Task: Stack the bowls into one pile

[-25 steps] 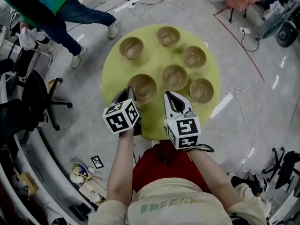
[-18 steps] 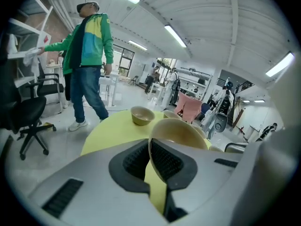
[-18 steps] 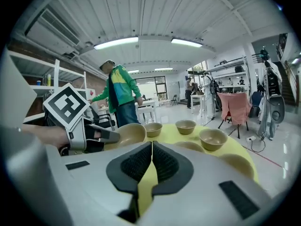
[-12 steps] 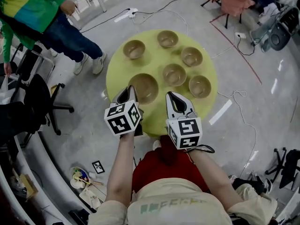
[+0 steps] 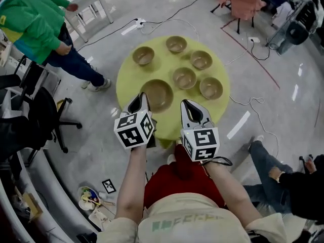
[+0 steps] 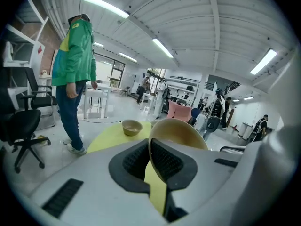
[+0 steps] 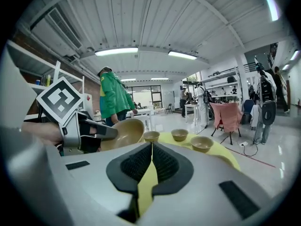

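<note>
The round yellow table fills the middle of the floor, and a person in a green jacket stands off its left side, beside a black office chair. Down at the near edge, both claws are out over the table. The left gripper is clamped on the rim of the big bowl: in the left gripper view the rim runs right between the two pads, with the big bowl tipped up on the right of them. From the right gripper view that bowl hangs tilted off the left gripper. The right gripper hovers just beside it at the near edge, jaws pressed together with nothing in them, only yellow tabletop showing past them. Five small bowls sit upright and apart: one at the far edge, one far left, one far right, one in the centre, one by the right edge.
</note>
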A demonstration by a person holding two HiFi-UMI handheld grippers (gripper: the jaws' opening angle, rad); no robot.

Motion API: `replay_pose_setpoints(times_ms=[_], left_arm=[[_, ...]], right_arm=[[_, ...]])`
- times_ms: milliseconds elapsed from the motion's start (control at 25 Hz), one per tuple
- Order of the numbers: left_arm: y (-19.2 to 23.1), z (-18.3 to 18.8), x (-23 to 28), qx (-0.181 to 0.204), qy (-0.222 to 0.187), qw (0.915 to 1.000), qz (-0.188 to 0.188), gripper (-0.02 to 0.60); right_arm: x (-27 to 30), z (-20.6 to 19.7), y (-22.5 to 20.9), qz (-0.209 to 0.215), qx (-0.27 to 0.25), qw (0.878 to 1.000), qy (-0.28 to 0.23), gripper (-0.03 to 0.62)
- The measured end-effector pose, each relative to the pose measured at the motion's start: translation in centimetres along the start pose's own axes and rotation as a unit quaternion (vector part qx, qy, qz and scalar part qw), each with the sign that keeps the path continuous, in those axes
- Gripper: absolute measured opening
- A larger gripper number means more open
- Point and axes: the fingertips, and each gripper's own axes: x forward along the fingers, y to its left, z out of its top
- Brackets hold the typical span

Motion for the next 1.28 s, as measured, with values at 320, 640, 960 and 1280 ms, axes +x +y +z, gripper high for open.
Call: replay_pose_setpoints(times_ms=[320, 640, 960, 1280], left_arm=[[-1.9, -0.1, -2.1, 0.015, -0.008, 0.9995, -0.025, 0.031], [-4.5, -0.4, -3.2, 0.031, -0.009, 0.9976, -0.061, 0.031], [-7.0, -0.6, -2.9, 0.042, -0.005, 0.9944, -0.097, 0.031], [-9.5, -0.3, -1.7, 0.058, 0.0, 0.9905, -0.125, 0.031]], right_arm=[[-3.3, 0.1, -0.5, -0.032, -0.001, 0.999, -0.014, 0.037], [-6.1, 0.2, -1.4, -0.073, 0.003, 0.997, -0.022, 0.037], [-8.5, -0.3, -3.5, -0.122, 0.011, 0.992, -0.021, 0.037], [-9.6, -1.0, -5.9, -0.161, 0.024, 0.986, -0.019, 0.037]])
